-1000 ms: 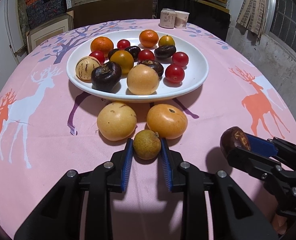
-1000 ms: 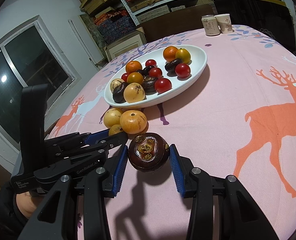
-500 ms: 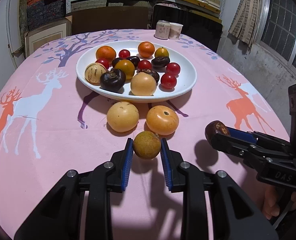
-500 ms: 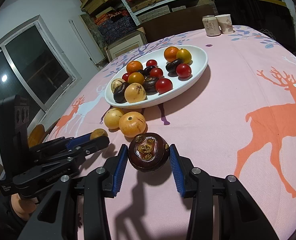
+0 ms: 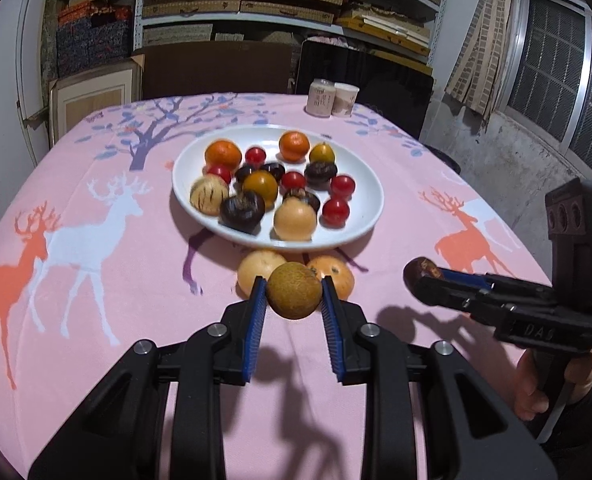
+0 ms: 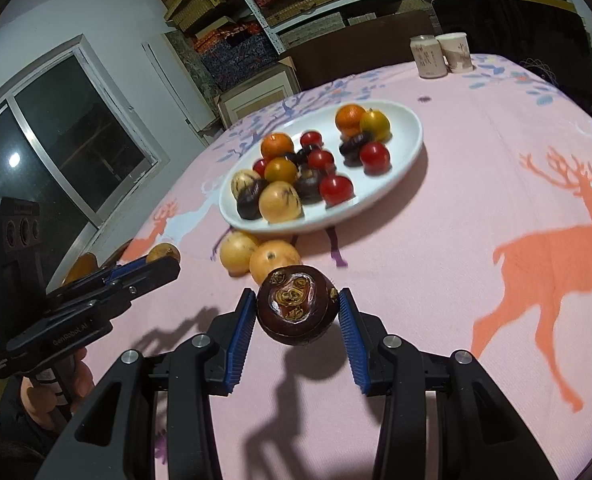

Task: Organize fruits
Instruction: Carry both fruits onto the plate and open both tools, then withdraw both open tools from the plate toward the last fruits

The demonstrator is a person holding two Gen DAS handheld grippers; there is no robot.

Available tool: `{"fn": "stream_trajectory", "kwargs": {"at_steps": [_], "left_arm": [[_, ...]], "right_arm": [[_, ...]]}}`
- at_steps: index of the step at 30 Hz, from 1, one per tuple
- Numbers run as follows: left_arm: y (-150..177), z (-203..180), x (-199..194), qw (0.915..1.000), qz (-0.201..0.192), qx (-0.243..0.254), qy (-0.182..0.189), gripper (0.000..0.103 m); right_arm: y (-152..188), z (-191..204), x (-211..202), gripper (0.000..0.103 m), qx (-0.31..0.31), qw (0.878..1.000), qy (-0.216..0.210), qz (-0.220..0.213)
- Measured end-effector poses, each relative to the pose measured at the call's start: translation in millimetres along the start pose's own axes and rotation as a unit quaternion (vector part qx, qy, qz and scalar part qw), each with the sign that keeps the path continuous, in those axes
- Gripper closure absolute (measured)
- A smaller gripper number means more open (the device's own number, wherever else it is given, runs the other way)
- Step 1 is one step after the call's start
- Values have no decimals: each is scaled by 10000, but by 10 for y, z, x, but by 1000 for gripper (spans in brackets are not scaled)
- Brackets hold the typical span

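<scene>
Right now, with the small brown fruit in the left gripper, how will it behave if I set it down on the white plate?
The small brown fruit looks nearly round, so it would probably roll once the left gripper lets go. The white plate is shallow and crowded, so neighbours may stop it. Its dull, speckled skin suggests a fair grip.

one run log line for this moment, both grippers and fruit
left gripper: shut on brown fruit, off the cloth | right gripper: shut on dark fruit | plate: full | two yellow fruits on cloth
</scene>
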State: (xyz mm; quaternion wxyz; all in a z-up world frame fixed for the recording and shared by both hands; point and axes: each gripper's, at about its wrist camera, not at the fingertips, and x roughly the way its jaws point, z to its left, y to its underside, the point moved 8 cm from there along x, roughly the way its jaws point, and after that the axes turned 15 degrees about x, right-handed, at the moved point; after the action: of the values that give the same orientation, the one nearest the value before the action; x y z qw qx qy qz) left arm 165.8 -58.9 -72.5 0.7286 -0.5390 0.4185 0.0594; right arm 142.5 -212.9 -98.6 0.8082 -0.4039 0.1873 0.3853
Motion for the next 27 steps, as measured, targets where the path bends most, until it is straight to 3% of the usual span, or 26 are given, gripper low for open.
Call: {"fn": "stream_trajectory", "kwargs": {"at_steps": [7, 12, 15, 16, 18, 20, 24, 27], "left_arm": [[-661, 246, 339, 9998, -137, 154, 59, 76], [-996, 511, 921, 10000, -17, 35, -12, 76], [-1059, 645, 1273, 9997, 211, -111, 105, 76], [-1071, 681, 1365, 9995, 270, -132, 121, 74], [-1081, 750, 1418, 9994, 283, -174, -4, 39], [-1107, 813, 1324, 9996, 21, -233, -174, 22], [-1032, 855, 1066, 9991, -176, -333, -201, 16], [-861, 820, 838, 9990, -198, -363, -179, 11]], "right_arm": [[-918, 272, 91, 60, -159, 9998, 42, -99], [-1454, 277, 690, 60, 48, 9997, 181, 134], [-1589, 195, 1076, 59, 210, 9987, 268, 376], [-1610, 171, 1176, 59, 234, 9983, 297, 444], [-1640, 142, 1271, 45, 279, 9979, 348, 471], [-1694, 123, 1223, 42, 261, 9985, 398, 261], [-1660, 105, 955, 42, 220, 9992, 346, 33], [-1456, 124, 719, 41, 0, 9993, 366, -34]]}}
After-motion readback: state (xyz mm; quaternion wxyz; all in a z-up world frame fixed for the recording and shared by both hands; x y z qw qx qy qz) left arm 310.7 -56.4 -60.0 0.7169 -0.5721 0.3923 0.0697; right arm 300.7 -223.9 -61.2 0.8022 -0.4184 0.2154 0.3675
